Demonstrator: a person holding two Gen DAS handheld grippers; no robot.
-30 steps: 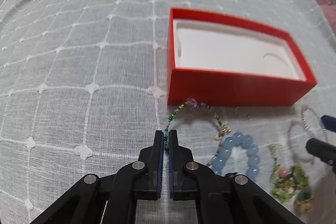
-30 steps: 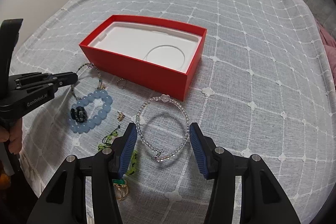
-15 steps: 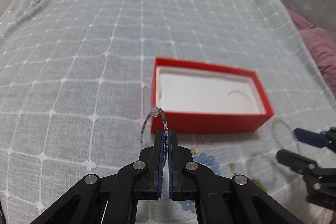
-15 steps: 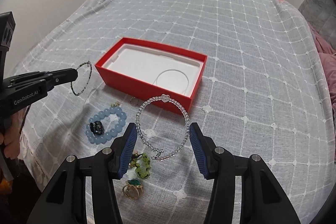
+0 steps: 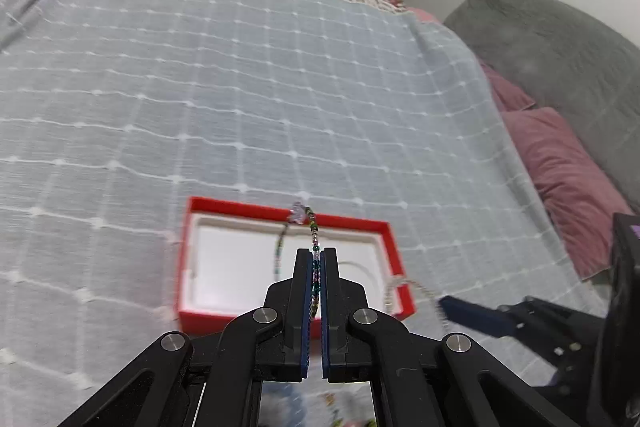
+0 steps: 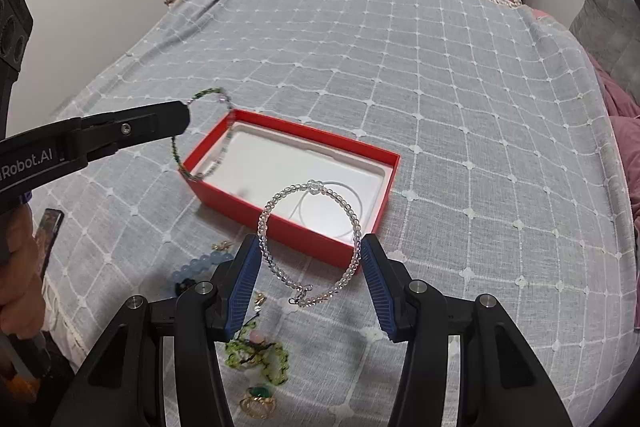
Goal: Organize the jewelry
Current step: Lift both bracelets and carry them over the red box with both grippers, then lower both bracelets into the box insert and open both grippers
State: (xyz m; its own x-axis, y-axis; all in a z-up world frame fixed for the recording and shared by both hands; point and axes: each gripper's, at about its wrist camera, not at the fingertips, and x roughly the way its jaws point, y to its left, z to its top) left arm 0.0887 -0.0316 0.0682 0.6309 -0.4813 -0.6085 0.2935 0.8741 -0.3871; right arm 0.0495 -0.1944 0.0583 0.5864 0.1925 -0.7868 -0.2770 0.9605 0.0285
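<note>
Left wrist: my left tool (image 5: 316,259) clamped on the green beaded bracelet (image 5: 310,227), loop hanging above the red box (image 5: 288,315) tray.
Right wrist: my right tool (image 6: 308,287) spread apart, clear beaded bracelet (image 6: 352,223) hangs between its fingers; box just ahead.

- My left wrist view looks along its tongs (image 5: 316,259), down over the red box (image 5: 394,259) and up the bed (image 5: 240,67) toward the curtains.
- My right wrist view sits higher, right of the box (image 6: 312,239), facing the same way.
- Both share the box and bed; each catches the other's tongs at its edge.
</note>
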